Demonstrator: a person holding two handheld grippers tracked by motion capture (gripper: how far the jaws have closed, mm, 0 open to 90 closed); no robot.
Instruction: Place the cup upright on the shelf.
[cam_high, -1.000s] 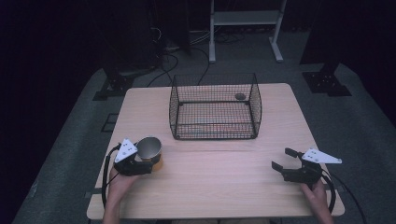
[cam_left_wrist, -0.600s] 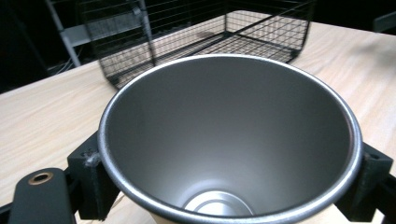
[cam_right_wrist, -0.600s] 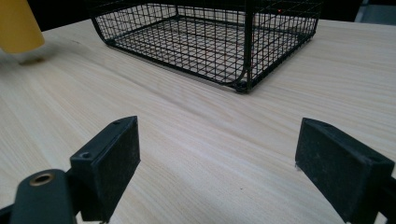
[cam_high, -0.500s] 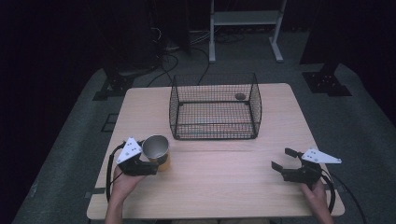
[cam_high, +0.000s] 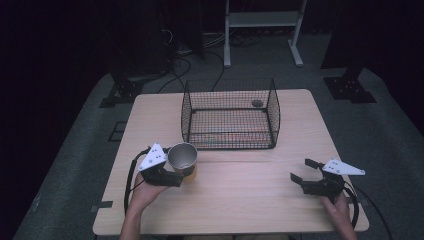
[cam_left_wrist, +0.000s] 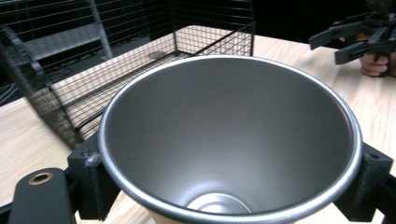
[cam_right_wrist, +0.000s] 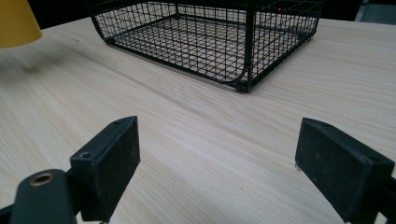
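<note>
A metal cup (cam_high: 181, 155) with a yellow outside is held by my left gripper (cam_high: 186, 174), which is shut on it near the table's front left. In the left gripper view the empty cup (cam_left_wrist: 229, 140) sits between the two jaws of the left gripper (cam_left_wrist: 229, 186), its mouth tipped toward the camera. In the right gripper view the cup (cam_right_wrist: 16, 21) hangs above its own shadow. My right gripper (cam_high: 301, 170) rests open at the front right, nothing between its jaws (cam_right_wrist: 233, 172). A black wire basket (cam_high: 230, 115) stands at the back middle.
A small dark round object (cam_high: 257, 103) lies inside the basket at its far right. The wooden table (cam_high: 250, 200) has bare room between the two grippers. The right gripper (cam_left_wrist: 345, 39) and its hand show far off in the left gripper view.
My left gripper has carried the cup to the right, nearer the basket's front left corner. The right gripper has stayed where it was.
</note>
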